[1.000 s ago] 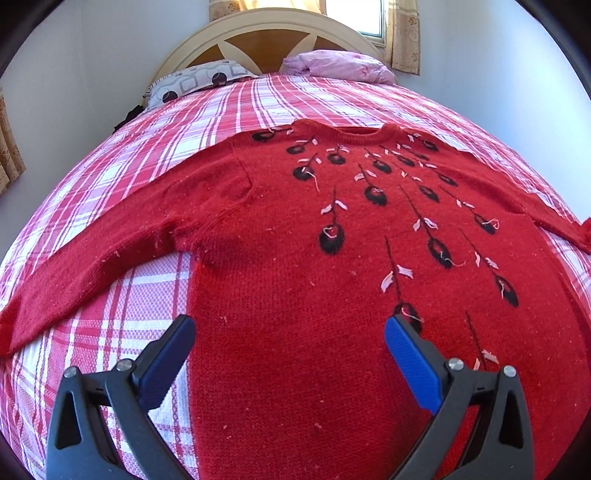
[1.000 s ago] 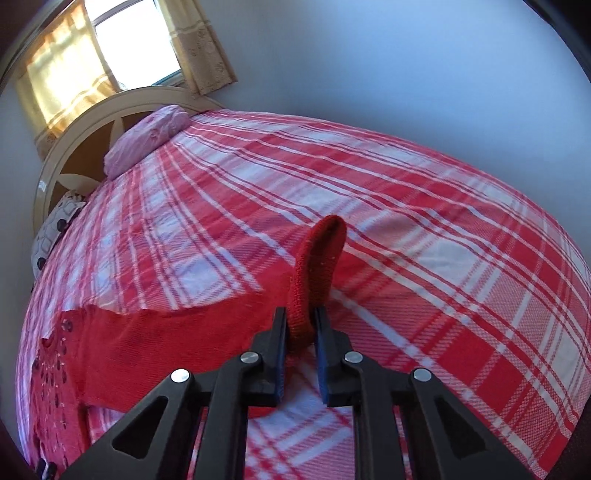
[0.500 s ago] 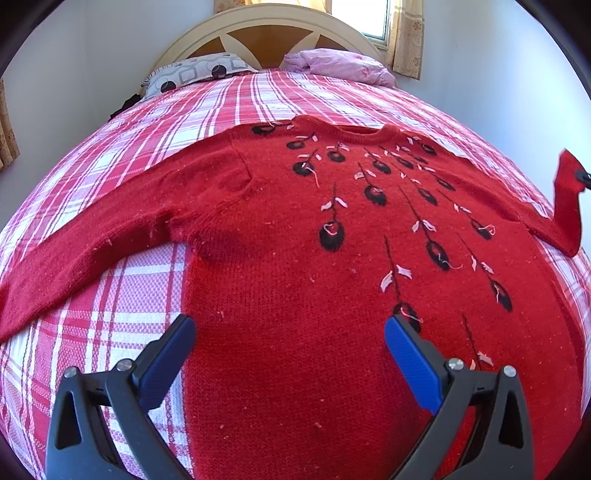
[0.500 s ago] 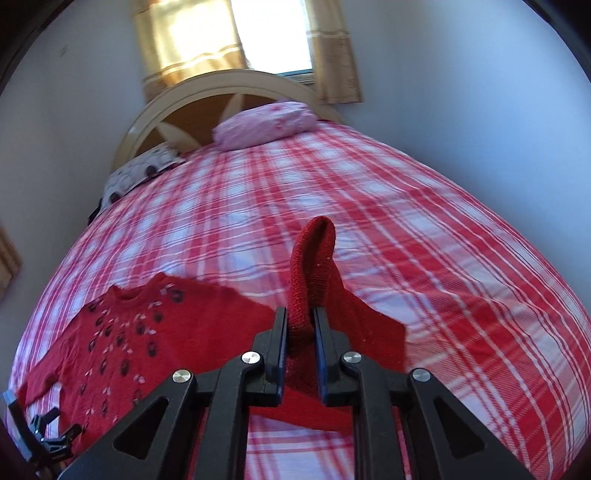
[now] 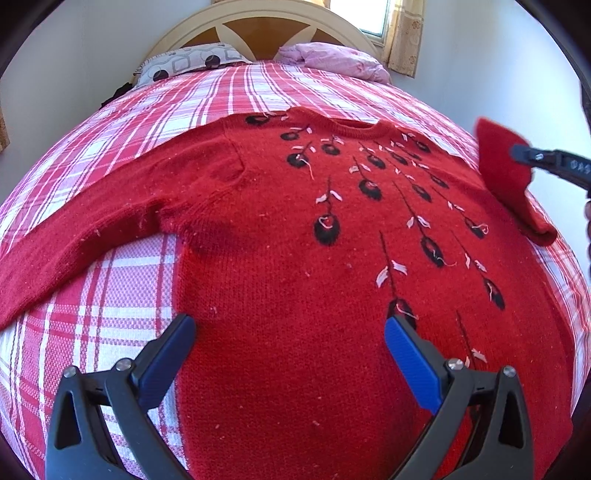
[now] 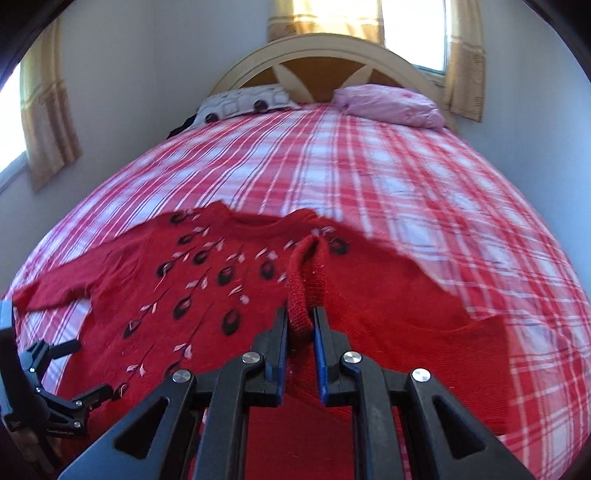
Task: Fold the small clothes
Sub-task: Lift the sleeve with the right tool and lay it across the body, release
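Observation:
A red knit sweater (image 5: 280,236) with black and pink feather marks lies flat, front up, on the bed. Its left sleeve (image 5: 74,236) stretches out flat to the left. My left gripper (image 5: 290,343) is open and empty, hovering over the sweater's lower hem. My right gripper (image 6: 300,325) is shut on the cuff of the right sleeve (image 6: 308,273) and holds it lifted above the sweater's right shoulder. The raised sleeve (image 5: 506,173) and the right gripper show at the right edge of the left wrist view. The sweater body (image 6: 207,295) shows in the right wrist view.
The bed has a red and white plaid sheet (image 5: 110,295). A patterned pillow (image 5: 188,62) and a pink pillow (image 5: 332,62) lie at the wooden headboard (image 5: 258,22). Walls stand close on both sides. The left gripper (image 6: 62,373) shows at lower left in the right wrist view.
My right gripper has carried the right sleeve cuff up and leftward from the bed's right side to above the sweater's body. My left gripper has stayed open over the hem.

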`<state>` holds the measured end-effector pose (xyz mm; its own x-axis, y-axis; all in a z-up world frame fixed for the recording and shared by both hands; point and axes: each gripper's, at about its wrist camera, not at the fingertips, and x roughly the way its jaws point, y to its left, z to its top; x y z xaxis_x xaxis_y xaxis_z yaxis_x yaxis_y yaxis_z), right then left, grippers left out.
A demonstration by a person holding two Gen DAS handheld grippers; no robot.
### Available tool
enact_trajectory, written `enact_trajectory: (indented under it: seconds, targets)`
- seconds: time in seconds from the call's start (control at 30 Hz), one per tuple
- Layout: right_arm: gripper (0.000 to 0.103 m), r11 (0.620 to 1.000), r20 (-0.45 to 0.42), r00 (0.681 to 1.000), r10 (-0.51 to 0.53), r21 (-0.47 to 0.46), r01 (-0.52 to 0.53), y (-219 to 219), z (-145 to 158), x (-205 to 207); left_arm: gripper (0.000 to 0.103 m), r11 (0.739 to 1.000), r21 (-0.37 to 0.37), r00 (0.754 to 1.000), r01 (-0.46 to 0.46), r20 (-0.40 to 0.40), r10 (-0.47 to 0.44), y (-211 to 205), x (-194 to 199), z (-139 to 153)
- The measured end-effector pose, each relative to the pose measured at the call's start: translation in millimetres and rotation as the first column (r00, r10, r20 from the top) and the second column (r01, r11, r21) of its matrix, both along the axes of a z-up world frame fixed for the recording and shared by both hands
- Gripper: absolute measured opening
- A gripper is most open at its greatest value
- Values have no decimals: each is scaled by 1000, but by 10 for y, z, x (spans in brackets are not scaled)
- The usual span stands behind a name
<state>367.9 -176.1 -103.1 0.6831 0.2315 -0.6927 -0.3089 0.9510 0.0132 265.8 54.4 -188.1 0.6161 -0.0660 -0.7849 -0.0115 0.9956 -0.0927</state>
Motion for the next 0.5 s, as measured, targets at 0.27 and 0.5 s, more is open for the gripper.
enact_trajectory:
  seconds: [0.27,0.5]
  targets:
    - [44,997,-75,995,69,24,-68,33,-358,-105,103,998,44,999,40,-23,-39,-87,18,-24]
    - [60,996,22,998,-51,80,49,-744,-94,-805,103,996,61,998,66,5,-66,-158,-12,277]
